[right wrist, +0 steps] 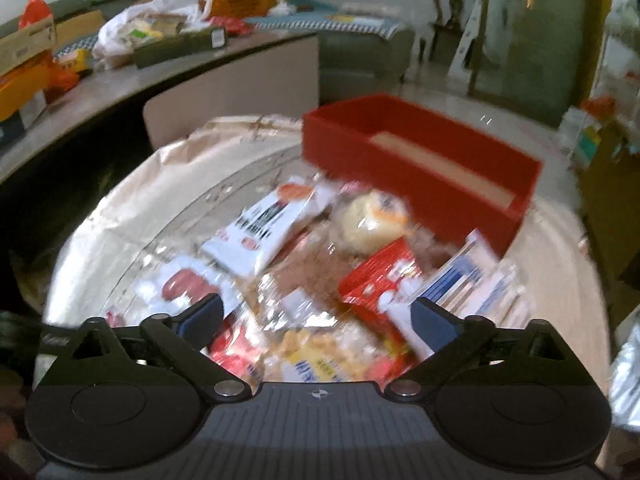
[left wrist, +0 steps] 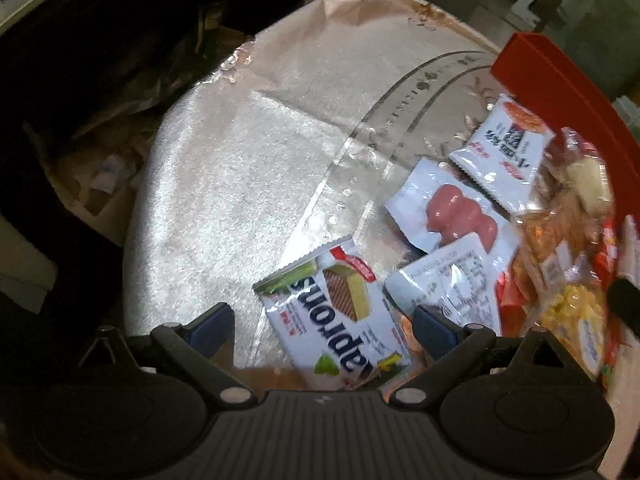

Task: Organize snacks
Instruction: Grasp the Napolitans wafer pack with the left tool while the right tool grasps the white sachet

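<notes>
A pile of snack packets lies on a round table covered with shiny cloth (left wrist: 224, 168). In the left wrist view my left gripper (left wrist: 320, 326) is open, its jaws wide apart over a white wafer packet (left wrist: 340, 312). Beyond it lie a sausage packet (left wrist: 452, 216) and a white cracker packet (left wrist: 504, 152). In the blurred right wrist view my right gripper (right wrist: 320, 320) is open above a yellow snack bag (right wrist: 316, 356) and a red packet (right wrist: 380, 280). A red box (right wrist: 424, 172) stands open behind the pile; it also shows in the left wrist view (left wrist: 568, 80).
A blue-and-white packet (right wrist: 468, 280) lies right of the pile and a round bun packet (right wrist: 368, 224) near the box. A long counter (right wrist: 120, 92) with bags and boxes runs behind the table. A sofa (right wrist: 360, 52) and a chair (right wrist: 456, 4) stand further back.
</notes>
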`<state>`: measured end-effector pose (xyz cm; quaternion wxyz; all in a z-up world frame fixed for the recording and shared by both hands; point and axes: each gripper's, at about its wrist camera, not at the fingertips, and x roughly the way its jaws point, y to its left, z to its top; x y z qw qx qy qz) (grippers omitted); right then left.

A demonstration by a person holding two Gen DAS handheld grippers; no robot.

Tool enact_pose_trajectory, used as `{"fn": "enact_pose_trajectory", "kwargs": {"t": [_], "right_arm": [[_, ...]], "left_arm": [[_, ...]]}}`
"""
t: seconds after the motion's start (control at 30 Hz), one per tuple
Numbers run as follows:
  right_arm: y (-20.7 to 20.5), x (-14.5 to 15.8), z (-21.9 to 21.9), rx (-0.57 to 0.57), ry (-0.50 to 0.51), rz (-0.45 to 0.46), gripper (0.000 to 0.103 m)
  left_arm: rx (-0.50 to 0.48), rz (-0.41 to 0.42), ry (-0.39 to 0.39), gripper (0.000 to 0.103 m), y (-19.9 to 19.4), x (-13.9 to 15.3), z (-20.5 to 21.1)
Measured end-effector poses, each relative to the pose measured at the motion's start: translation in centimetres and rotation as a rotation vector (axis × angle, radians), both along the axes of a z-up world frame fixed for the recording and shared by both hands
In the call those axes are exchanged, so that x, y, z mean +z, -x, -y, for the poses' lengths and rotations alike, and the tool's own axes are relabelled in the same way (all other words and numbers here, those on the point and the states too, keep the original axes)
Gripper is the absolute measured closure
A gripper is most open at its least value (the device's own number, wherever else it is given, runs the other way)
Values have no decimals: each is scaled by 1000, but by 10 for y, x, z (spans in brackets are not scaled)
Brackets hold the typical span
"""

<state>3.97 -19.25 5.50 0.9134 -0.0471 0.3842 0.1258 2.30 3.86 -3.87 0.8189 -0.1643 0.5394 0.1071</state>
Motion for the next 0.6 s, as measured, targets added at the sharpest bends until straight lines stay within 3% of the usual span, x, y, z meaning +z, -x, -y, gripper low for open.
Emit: {"fn": "enact_pose_trajectory", "kwargs": {"t": [0.13, 0.17, 0.23, 0.4, 0.6], "right_arm": [[2, 3, -1, 28, -19, 6, 8], [4, 4, -2, 34, -16, 17, 8], [6, 5, -7, 48, 7, 27, 10], [4, -5, -18, 91, 37, -23, 15], [2, -16, -58, 206, 78, -75, 19]], "left_arm": [[-12, 9, -93, 14, -1, -4, 14], [-34, 18, -106, 17, 0, -3, 16], [-93, 45, -112, 36, 2, 2, 17], [-125, 33, -21, 42, 7, 9, -1], [-130, 66, -5, 43, 13, 18, -19]]}}
